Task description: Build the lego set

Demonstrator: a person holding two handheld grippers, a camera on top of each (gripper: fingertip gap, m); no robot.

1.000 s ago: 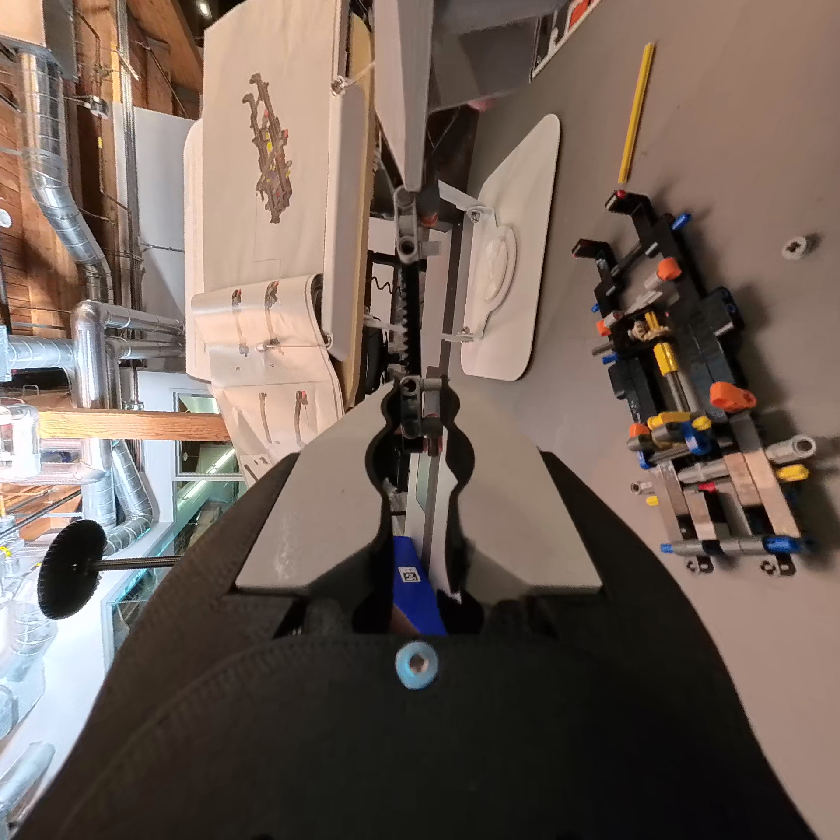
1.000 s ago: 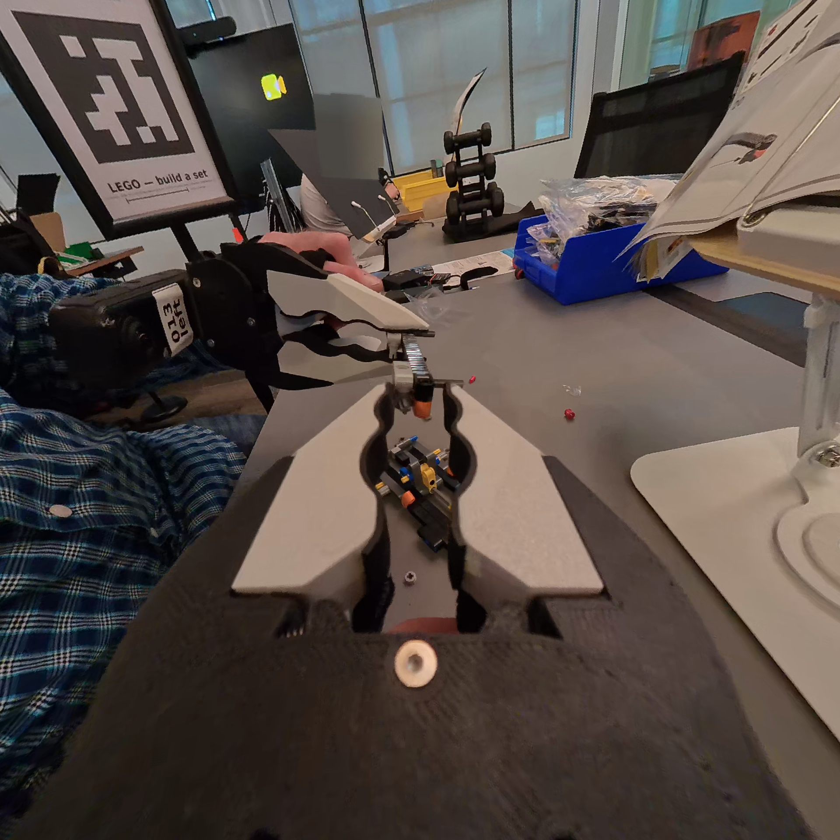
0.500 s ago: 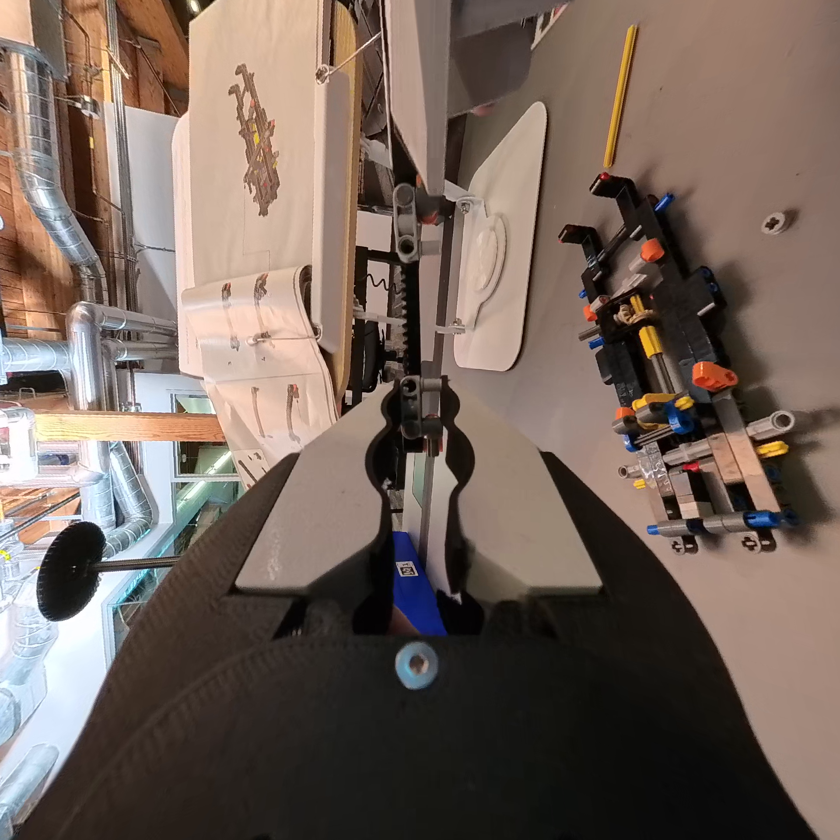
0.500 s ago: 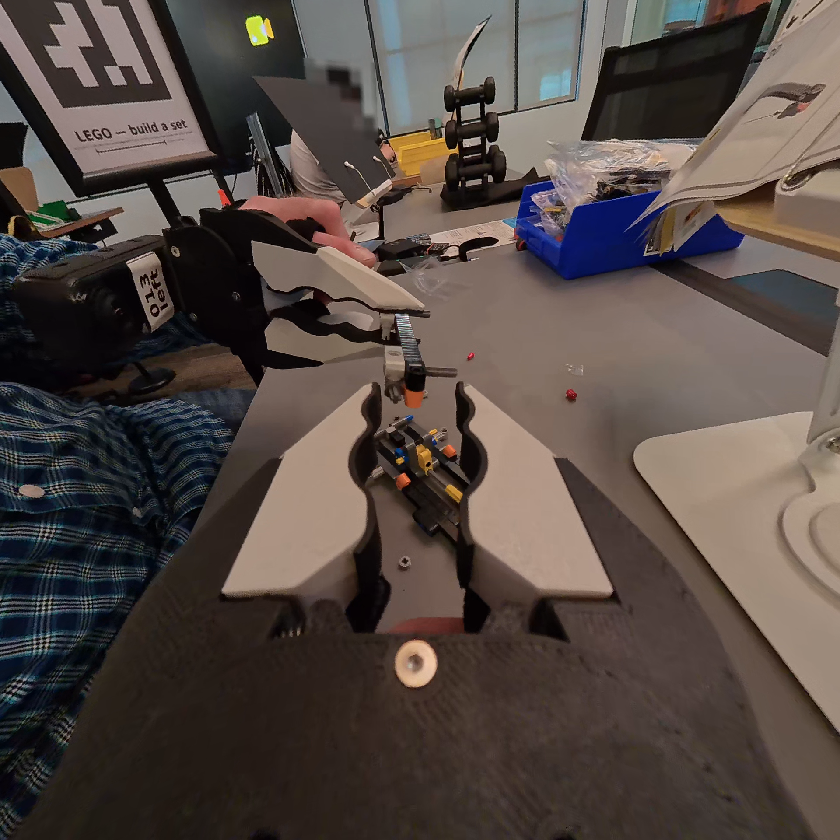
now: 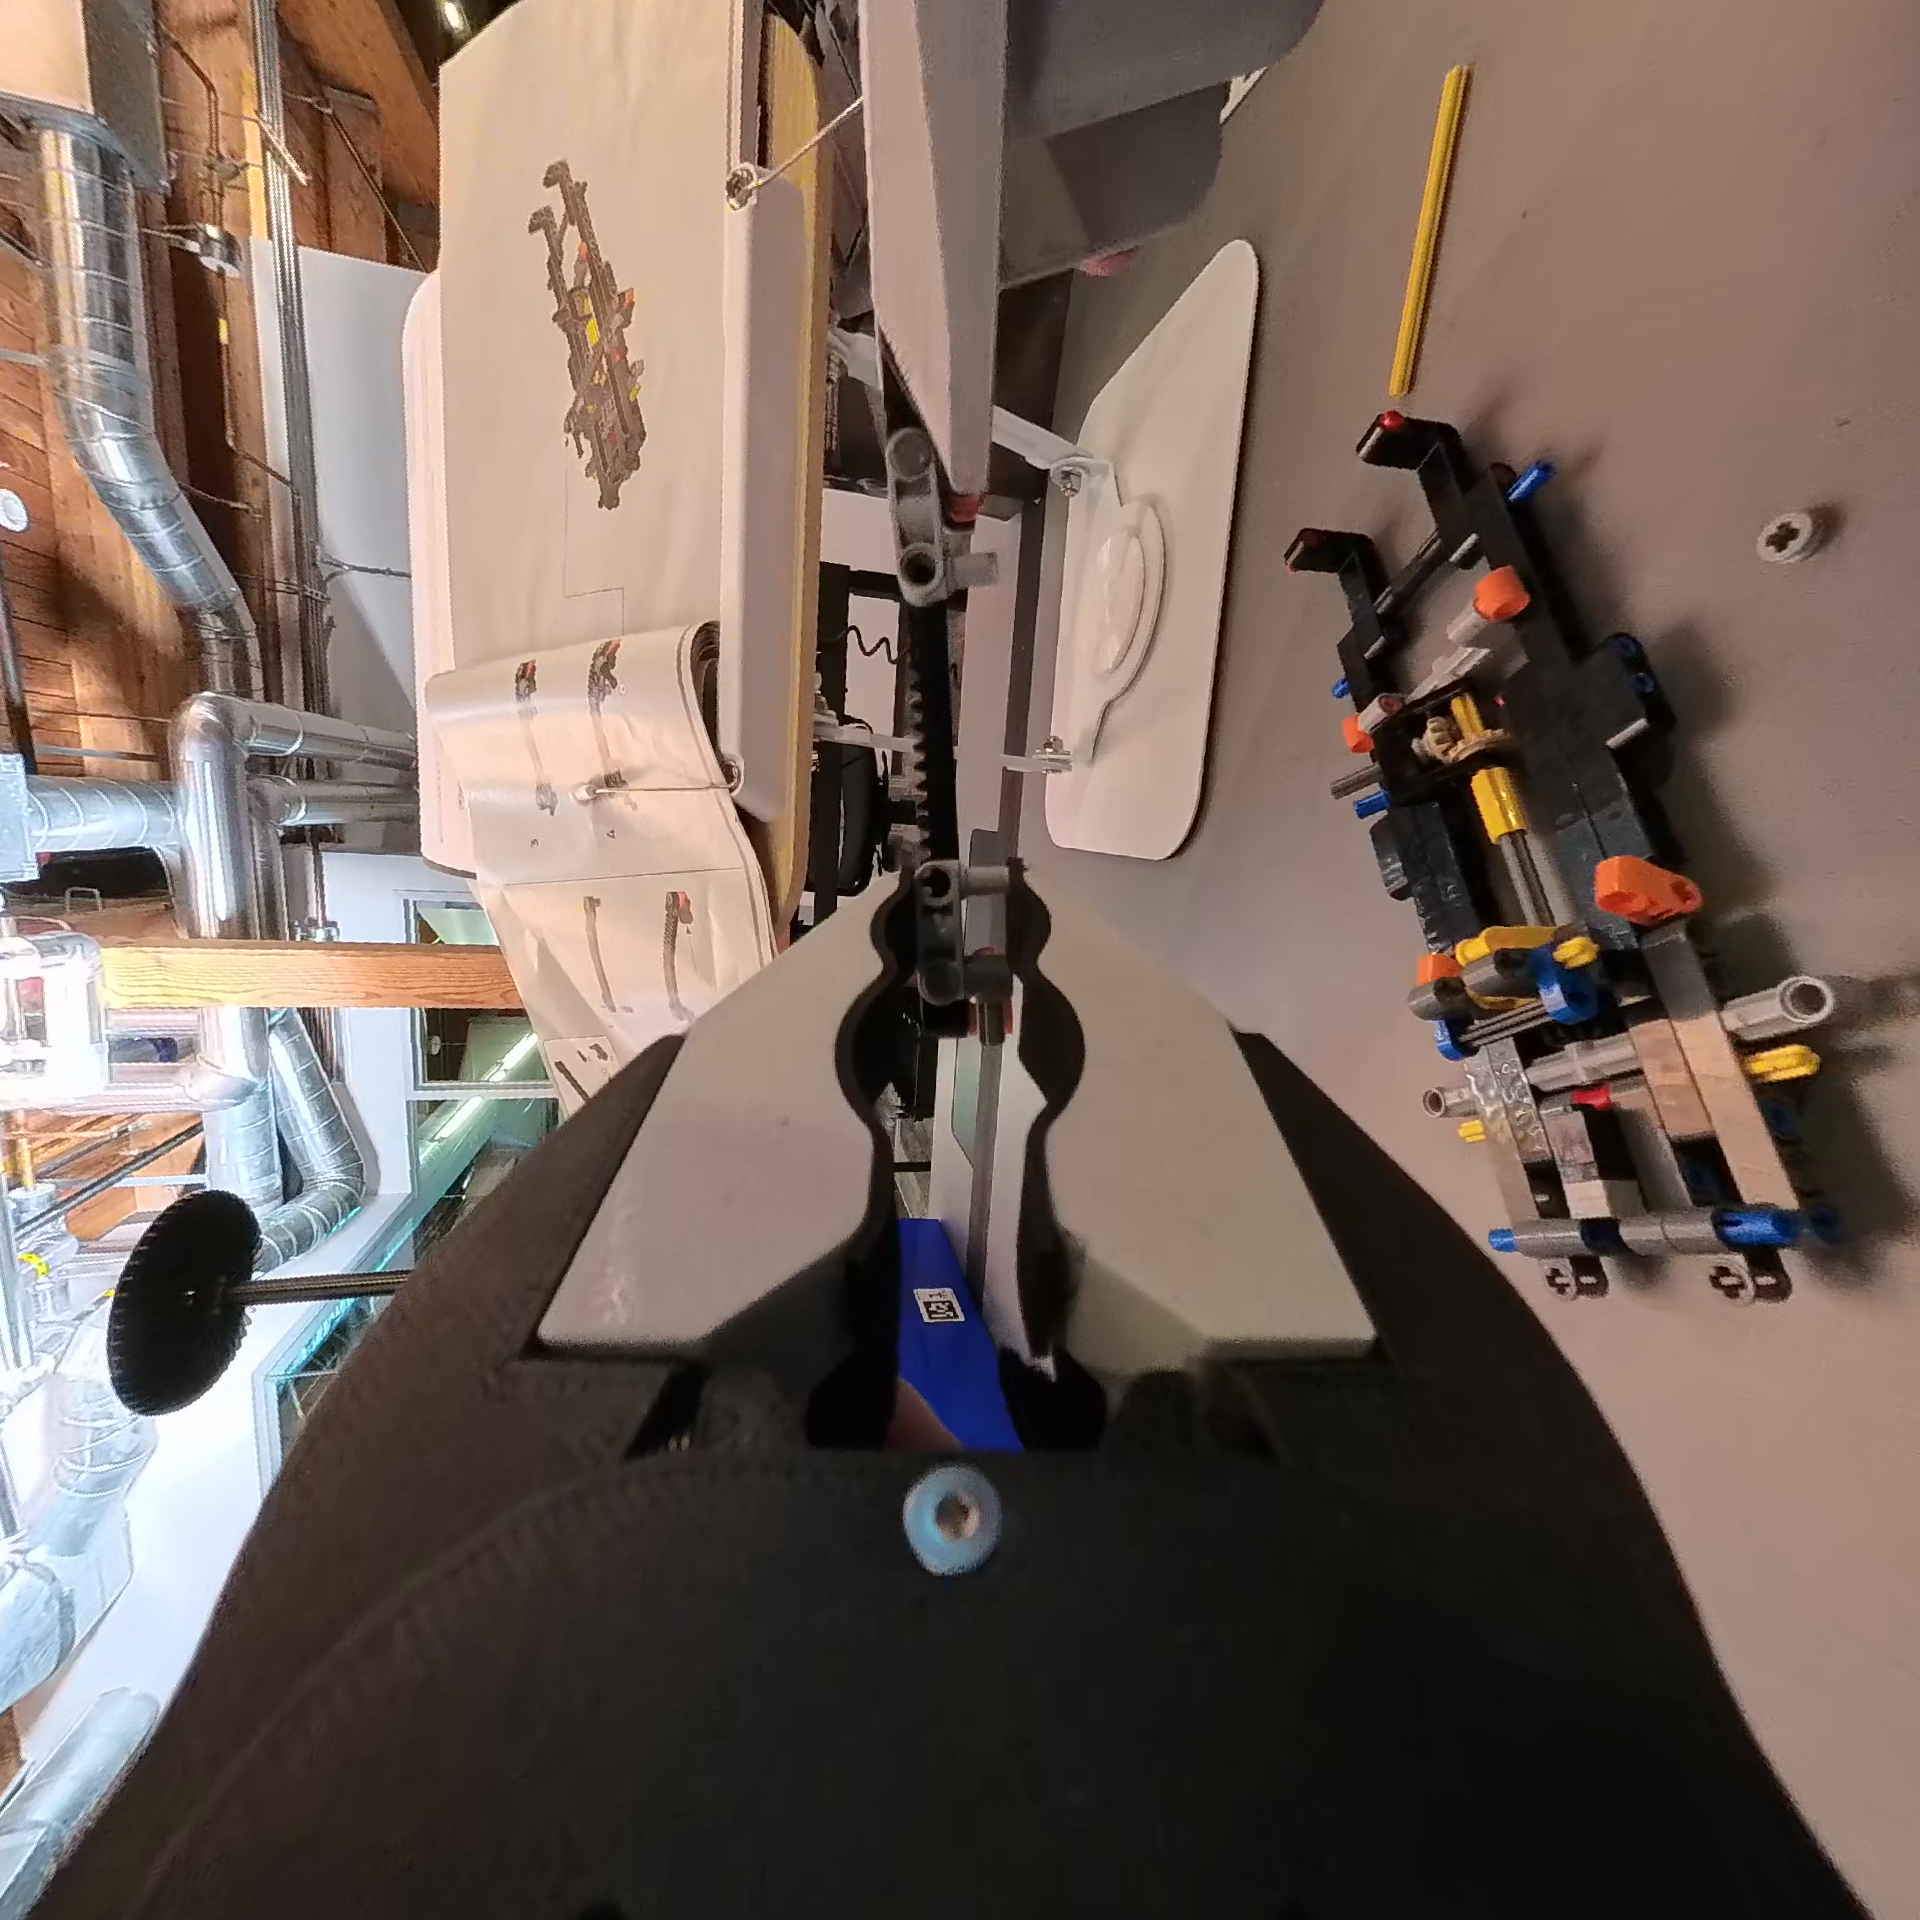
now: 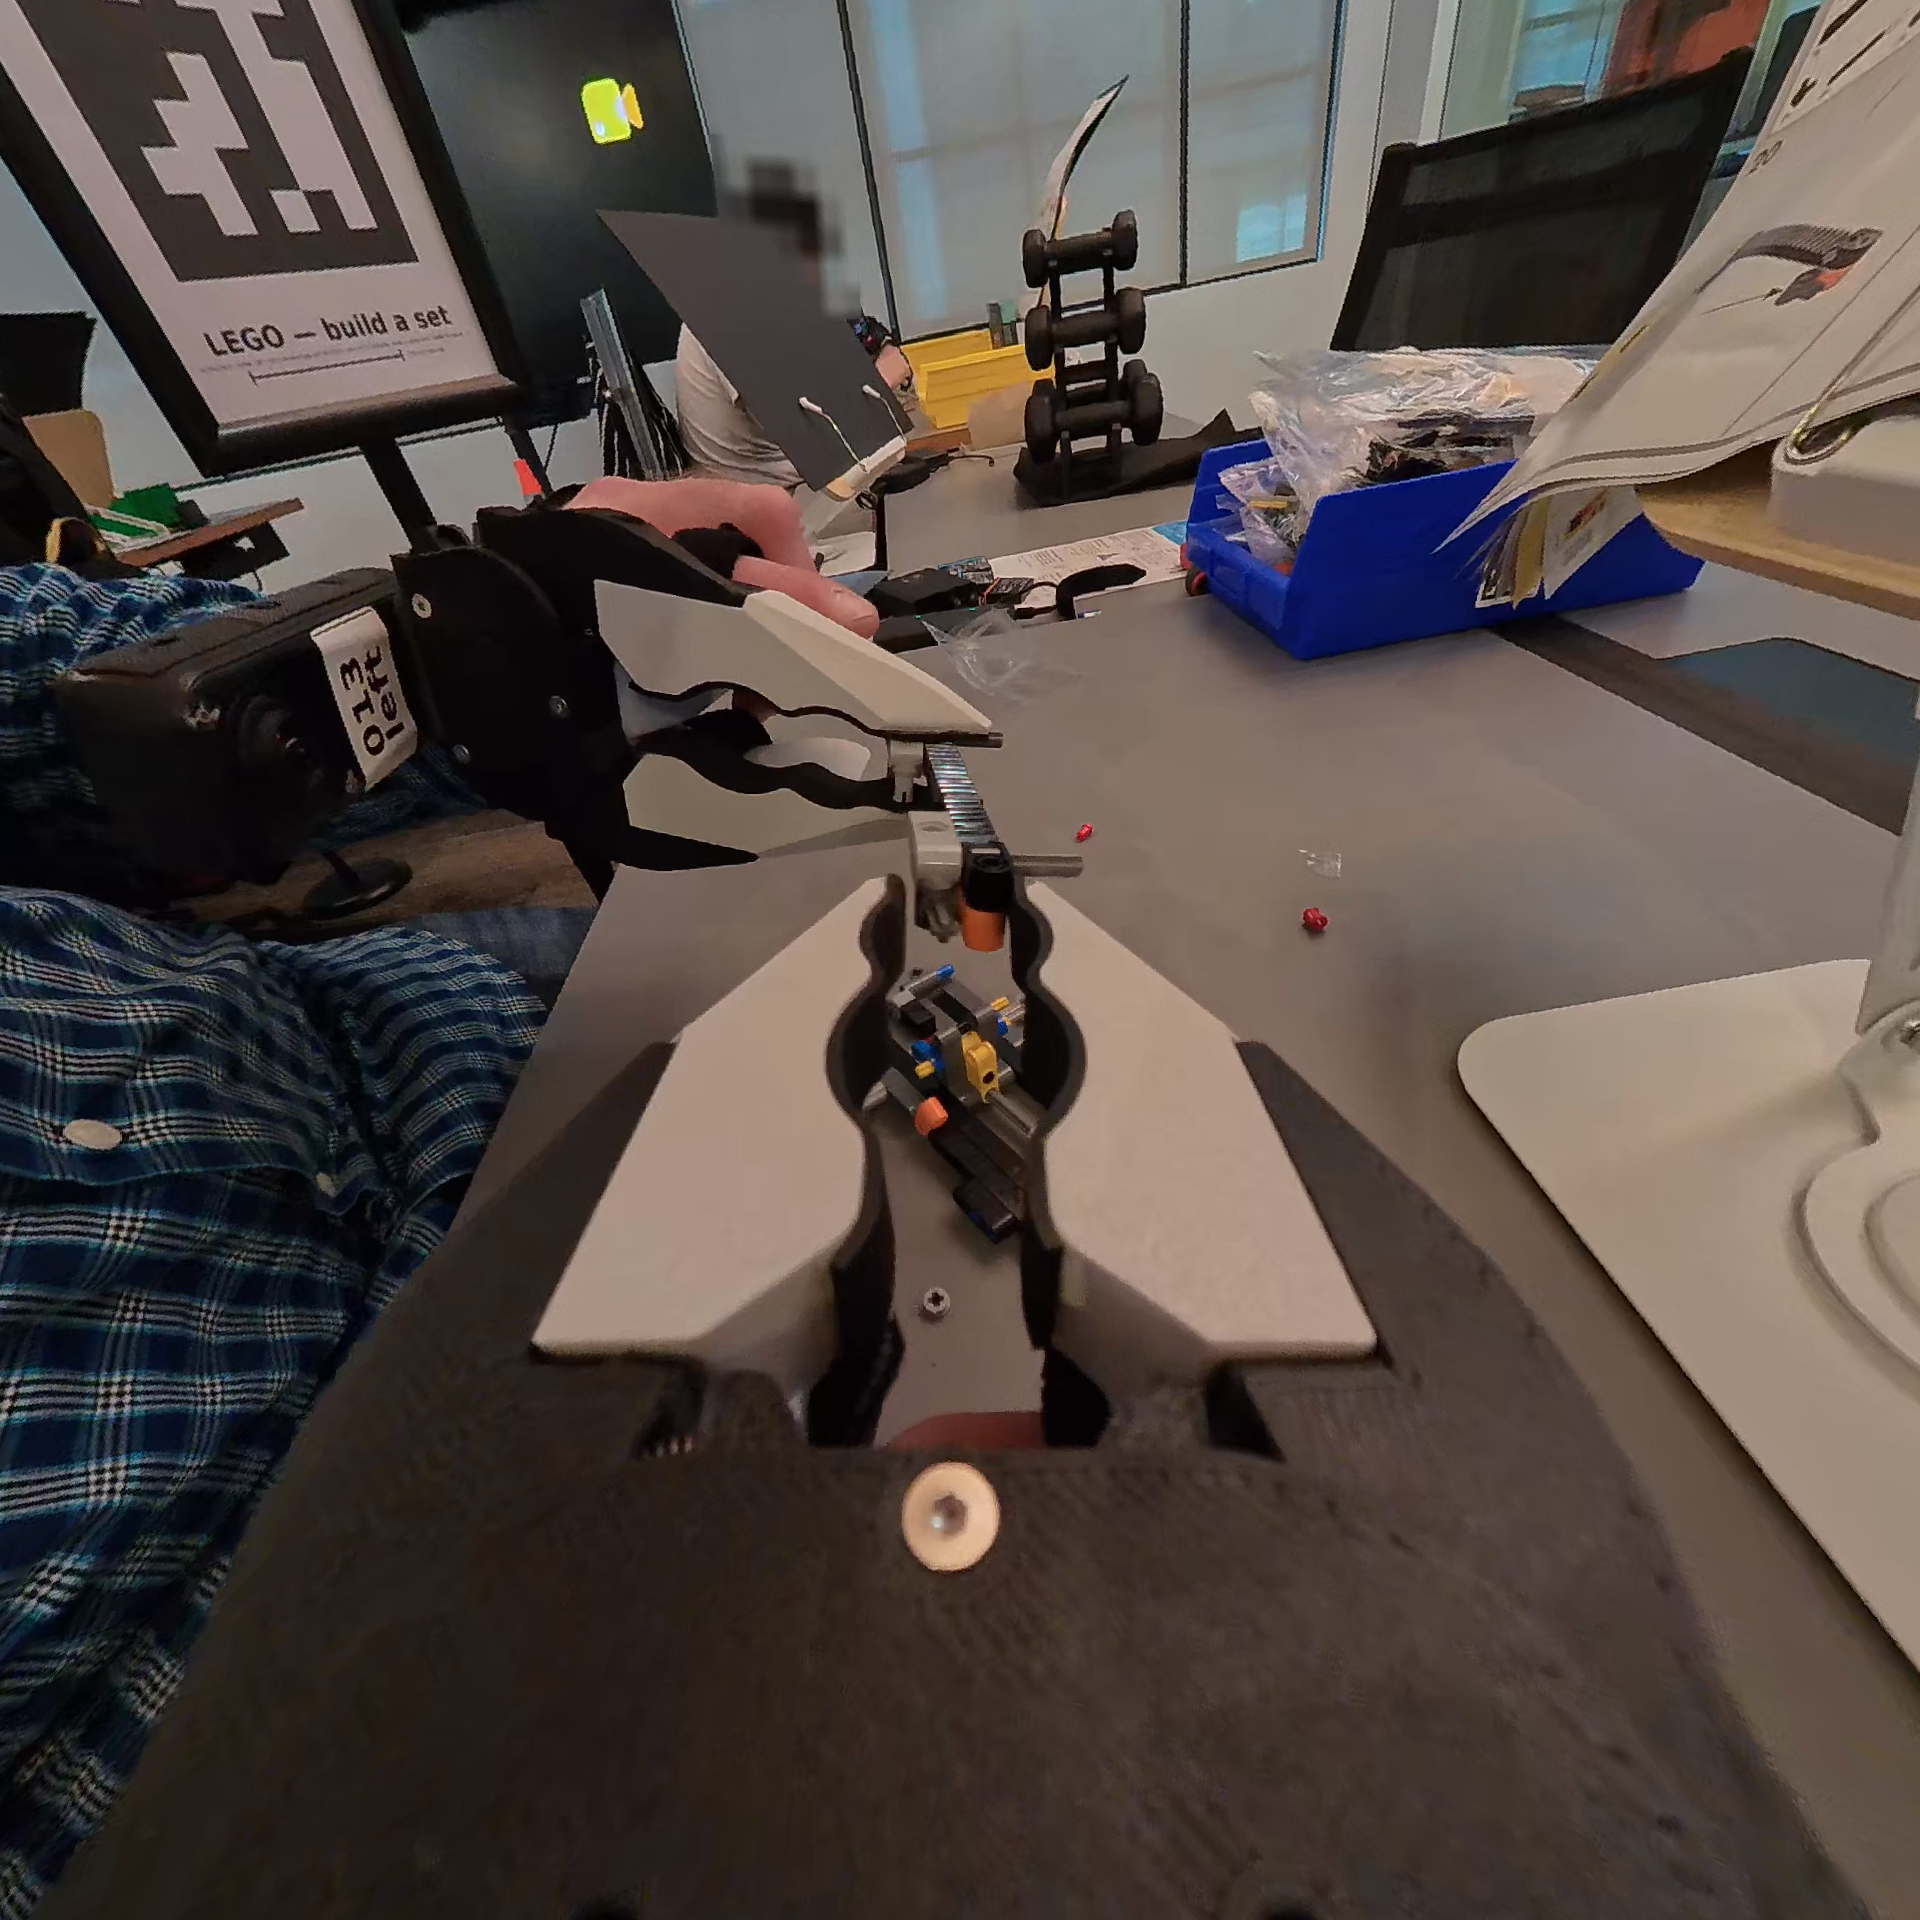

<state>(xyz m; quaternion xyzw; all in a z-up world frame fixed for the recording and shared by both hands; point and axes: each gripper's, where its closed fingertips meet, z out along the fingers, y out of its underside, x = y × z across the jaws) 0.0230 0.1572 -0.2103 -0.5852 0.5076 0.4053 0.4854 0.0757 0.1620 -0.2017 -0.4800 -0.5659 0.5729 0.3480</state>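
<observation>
Framed sign: black-and-white square marker over one line of legible print; on a stand, far left.
White sticker: legible number and word; on the camera body behind the left gripper.
Blue bin: small white label, too small to read.
Instruction booklet: step numbers beside diagrams, barely legible.
Printed sheet: illegible; on the far table.
</observation>
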